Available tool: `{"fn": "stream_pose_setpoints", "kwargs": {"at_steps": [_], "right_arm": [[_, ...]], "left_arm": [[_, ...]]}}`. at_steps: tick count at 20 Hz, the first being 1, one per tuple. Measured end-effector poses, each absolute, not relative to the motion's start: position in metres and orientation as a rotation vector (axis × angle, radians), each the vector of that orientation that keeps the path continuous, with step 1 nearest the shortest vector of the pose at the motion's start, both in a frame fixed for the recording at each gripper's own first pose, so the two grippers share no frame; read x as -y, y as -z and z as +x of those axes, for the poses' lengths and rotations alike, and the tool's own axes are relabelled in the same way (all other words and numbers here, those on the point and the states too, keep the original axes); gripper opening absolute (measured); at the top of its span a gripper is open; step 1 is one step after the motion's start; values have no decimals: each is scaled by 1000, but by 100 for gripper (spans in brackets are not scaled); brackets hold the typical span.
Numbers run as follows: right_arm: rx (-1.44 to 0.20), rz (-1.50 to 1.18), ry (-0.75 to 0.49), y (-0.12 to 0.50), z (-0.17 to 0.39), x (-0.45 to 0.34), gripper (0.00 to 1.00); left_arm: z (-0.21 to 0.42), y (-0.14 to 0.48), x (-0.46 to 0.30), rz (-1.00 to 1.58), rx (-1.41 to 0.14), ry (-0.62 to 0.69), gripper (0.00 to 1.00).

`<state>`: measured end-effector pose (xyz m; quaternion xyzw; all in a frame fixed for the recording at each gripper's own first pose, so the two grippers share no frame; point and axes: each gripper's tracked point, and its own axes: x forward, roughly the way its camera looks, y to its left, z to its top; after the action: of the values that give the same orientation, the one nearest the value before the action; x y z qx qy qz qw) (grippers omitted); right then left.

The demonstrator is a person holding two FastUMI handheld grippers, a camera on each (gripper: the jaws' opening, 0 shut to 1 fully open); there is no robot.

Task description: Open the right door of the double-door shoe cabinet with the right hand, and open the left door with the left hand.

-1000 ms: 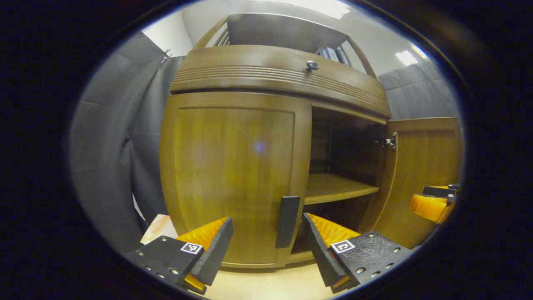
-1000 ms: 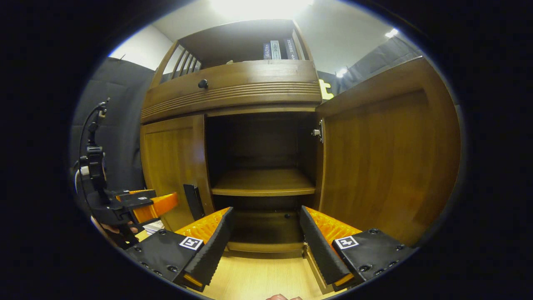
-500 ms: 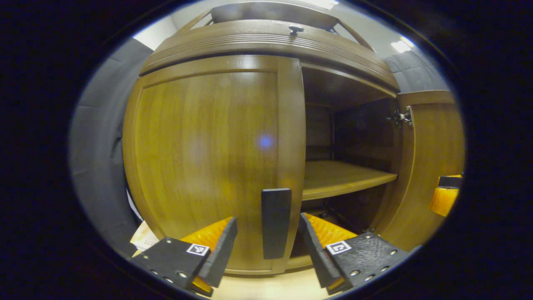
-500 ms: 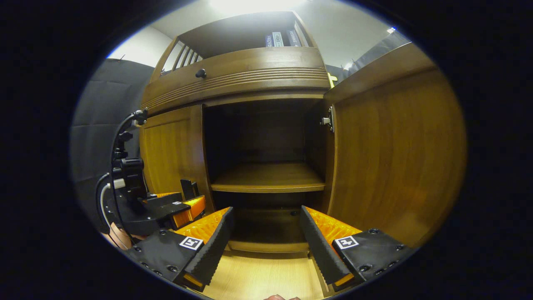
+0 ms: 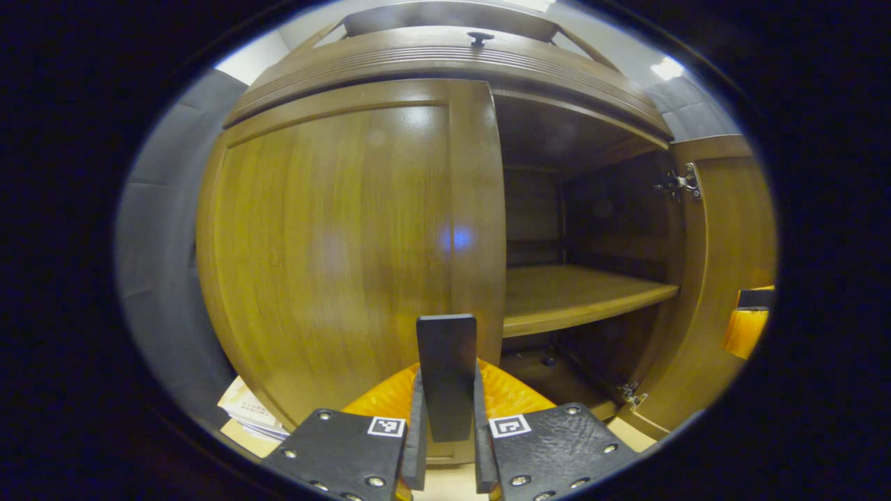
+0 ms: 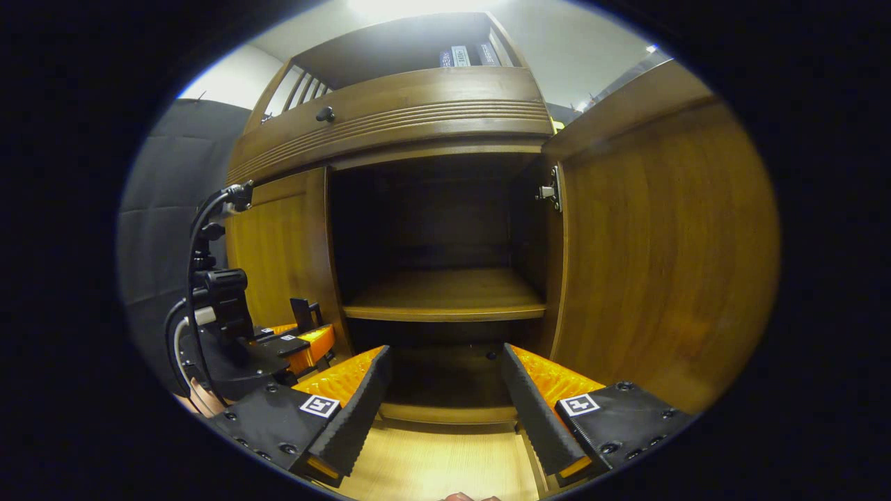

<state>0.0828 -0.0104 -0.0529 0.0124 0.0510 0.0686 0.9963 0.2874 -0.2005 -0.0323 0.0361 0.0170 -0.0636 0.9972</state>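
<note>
Left gripper view shows the left gripper [image 5: 446,445] with jaws clamped on the upright handle [image 5: 446,372] of the closed left door [image 5: 334,250], its long axis vertical, while the right gripper [image 6: 445,410], jaws apart, faces the already open right door [image 6: 668,257].

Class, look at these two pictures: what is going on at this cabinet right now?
A person is opening a double-door shoe cabinet with a gripper in each hand. The right door already stands wide open, showing a bare shelf inside. The right gripper hangs open in front of the opening, holding nothing. The left gripper is closed on the dark handle of the left door, which looks shut, so pulling it open comes next.
</note>
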Motion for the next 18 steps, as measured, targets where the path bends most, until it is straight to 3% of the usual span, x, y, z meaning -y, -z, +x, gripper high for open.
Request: {"fn": "stream_pose_setpoints", "kwargs": {"at_steps": [4, 5, 10, 18], "right_arm": [[-104, 30, -142, 55, 83, 9, 95], [-105, 31, -142, 55, 83, 9, 95], [-100, 33, -145, 56, 77, 6, 95], [-97, 47, -145, 59, 57, -8, 95]], "left_arm": [[285, 34, 201, 60, -42, 120, 17], [283, 34, 200, 46, -45, 113, 22], [282, 32, 201, 36, -46, 130, 11], [238, 34, 189, 21, -24, 204, 9]]}}
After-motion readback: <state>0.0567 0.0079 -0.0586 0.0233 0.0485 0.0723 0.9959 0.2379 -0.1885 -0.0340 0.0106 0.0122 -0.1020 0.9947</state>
